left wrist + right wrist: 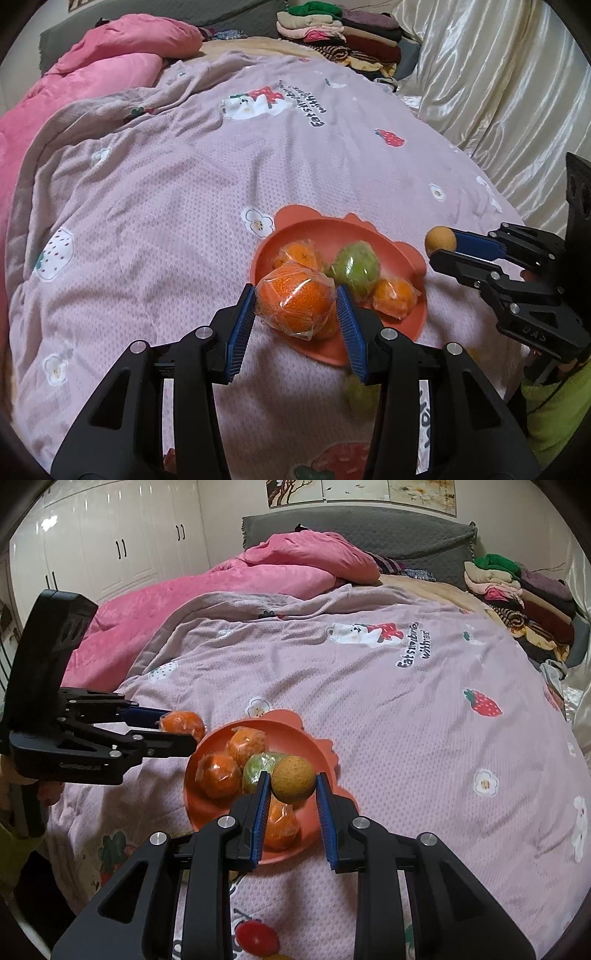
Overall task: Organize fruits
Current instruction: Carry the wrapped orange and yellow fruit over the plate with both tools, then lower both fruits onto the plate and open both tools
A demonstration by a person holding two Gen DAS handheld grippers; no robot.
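Left claw (pixel 295 308) gripping wrapped orange (pixel 295 304), right claw (pixel 291 788) gripping brown fruit (pixel 293 778)

Wrapped orange (pixel 295 301) held above plate (pixel 388 334); brownish, perhaps kiwi (pixel 293 778), likewise.

Orange (pixel 282 825) half hidden behind right gripper (pixel 292 788).

Showing matte black linkage arms on the left gripper (pixel 295 308) and right gripper (pixel 291 794), silver round screws at the joints, ribbed blue pads (pixel 242 325) lining the fingers, faint embossed lettering along the body, and a lime-green sleeve (pixel 554 410) behind.
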